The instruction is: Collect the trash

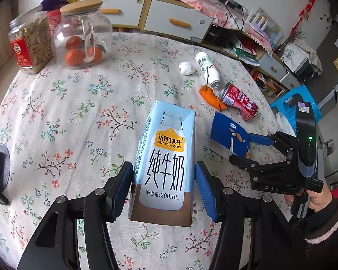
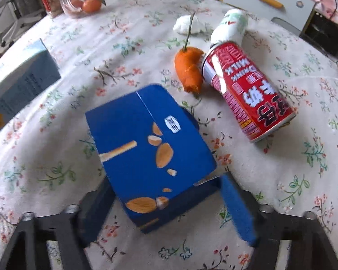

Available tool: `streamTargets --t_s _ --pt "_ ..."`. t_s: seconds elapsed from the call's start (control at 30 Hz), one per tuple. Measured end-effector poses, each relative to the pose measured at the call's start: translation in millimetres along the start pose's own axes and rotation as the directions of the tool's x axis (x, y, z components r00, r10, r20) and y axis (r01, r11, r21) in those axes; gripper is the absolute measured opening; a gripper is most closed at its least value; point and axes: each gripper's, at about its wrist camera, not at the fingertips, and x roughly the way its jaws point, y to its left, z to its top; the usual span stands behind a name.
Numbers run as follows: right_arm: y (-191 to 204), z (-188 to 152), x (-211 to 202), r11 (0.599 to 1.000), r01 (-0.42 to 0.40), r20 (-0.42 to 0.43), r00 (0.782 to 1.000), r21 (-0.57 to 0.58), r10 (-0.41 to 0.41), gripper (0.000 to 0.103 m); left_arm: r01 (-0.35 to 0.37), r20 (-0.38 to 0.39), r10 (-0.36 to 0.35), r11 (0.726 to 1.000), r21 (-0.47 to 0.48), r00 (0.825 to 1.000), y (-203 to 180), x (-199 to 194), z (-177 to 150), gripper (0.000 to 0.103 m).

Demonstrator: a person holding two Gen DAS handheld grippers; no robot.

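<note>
1. The left gripper (image 1: 163, 187) has its jaws on both sides of a light blue milk carton (image 1: 166, 157). They pinch its lower half and hold it tilted over the tabletop (image 1: 78, 117), probably so it can be carried off as trash.
2. The right gripper (image 2: 166, 202) has its jaws spread around a dark blue snack box (image 2: 146, 148). One pad sits beside each side wall. I cannot tell whether they press on it yet.
3. The box looks crumpled at one corner and is printed with almonds and a biscuit stick.
4. More trash lies near the box: an orange peel (image 2: 189, 69), a red can (image 2: 247, 90) on its side, a white bottle (image 2: 232, 25) and a paper wad (image 2: 187, 25).
</note>
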Motion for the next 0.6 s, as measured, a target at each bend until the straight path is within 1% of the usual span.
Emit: streamTargets --t_s 0.1,0.4,0.43,0.47,0.5,0.6 --pt "2 0 -4 1.000 -0.002 0.015 1.000 -0.008 0.002 0.073 0.000 0.004 0.000 1.000 -0.003 1.000 1 0 0 0.059" --pt "7 -6 -27 1.000 0.006 0.060 0.998 -0.019 -0.005 0.071 0.004 0.012 -0.004 1.000 0.004 1.000 -6 1 2 0.059" --pt "6 -6 -31 1.000 0.006 0.069 0.998 -0.018 -0.005 0.070 0.004 0.016 -0.004 1.000 0.005 1.000 -8 1 2 0.059" --pt "6 -8 -36 1.000 0.004 0.081 0.997 -0.016 -0.003 0.053 0.005 0.018 -0.005 1.000 0.006 1.000 -9 1 2 0.059" --pt "5 -9 -39 1.000 0.000 0.086 0.996 -0.014 0.001 0.044 0.005 0.021 -0.006 1.000 0.009 1.000 -10 1 2 0.059" --pt "-3 -14 -48 1.000 -0.011 0.096 0.995 0.014 0.009 0.044 0.007 0.025 -0.008 1.000 0.015 1.000 -15 1 2 0.059"
